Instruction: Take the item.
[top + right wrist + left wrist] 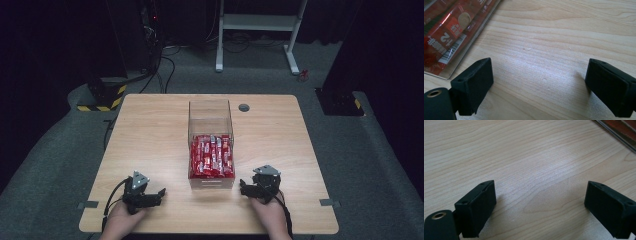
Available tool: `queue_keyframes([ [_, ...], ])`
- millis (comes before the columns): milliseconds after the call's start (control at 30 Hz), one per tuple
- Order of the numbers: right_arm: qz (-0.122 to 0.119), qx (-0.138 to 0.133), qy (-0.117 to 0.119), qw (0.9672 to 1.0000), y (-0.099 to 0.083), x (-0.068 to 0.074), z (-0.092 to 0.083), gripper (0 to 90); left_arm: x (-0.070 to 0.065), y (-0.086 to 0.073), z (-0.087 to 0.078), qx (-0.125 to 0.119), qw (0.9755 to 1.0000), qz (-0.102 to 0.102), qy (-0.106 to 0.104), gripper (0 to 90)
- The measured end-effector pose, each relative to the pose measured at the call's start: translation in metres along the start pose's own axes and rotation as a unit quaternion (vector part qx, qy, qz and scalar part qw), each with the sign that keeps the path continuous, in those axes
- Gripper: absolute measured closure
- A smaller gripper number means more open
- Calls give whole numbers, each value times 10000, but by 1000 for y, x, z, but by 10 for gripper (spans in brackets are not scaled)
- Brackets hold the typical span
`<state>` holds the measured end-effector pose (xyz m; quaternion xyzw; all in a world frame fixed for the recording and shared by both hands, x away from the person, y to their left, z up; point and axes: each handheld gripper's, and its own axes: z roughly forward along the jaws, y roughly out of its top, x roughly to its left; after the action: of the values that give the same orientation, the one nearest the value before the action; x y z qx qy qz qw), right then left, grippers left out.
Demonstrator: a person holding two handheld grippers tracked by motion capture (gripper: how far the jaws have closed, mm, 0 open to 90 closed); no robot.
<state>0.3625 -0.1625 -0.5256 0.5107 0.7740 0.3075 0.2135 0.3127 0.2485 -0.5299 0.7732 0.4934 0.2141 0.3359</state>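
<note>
Red foil packets (211, 156), mid-frame in the clear box (210, 116), look light, crinkly and slippery, best pinched at an end; both tongs, left (161, 192) and right (242, 186), gape empty.

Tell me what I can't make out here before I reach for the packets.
- Small red foil packets: print too small in the high view; count hidden, stacked in the clear plastic box.
- Packet wording: cut off by the right gripper view's edge.
- Box: blurred corner, left gripper view.

A white frame (257, 22) stands behind the wooden table (150, 135).
</note>
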Motion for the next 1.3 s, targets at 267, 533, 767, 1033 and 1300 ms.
queue_keyframes([
  [267, -35, -3, 16, 10000, 0, -1, 0, 80, 0, 0, 0, -7, 10000, -7, -4, 106],
  [533, -166, -129, -82, 9997, 0, 2, -4, 91, 0, 0, 0, -3, 10000, -12, -5, 106],
  [767, -56, -177, 145, 9997, -1, -2, -9, 113, 0, 0, 0, -2, 10000, -12, -6, 106],
  [1033, -137, -314, 364, 9987, 1, -4, -18, 111, 0, 0, 0, -4, 10000, -13, -6, 106],
  [1300, -140, -486, 426, 9978, 2, -5, -25, 107, 0, 0, 0, -3, 10000, -13, -5, 106],
])
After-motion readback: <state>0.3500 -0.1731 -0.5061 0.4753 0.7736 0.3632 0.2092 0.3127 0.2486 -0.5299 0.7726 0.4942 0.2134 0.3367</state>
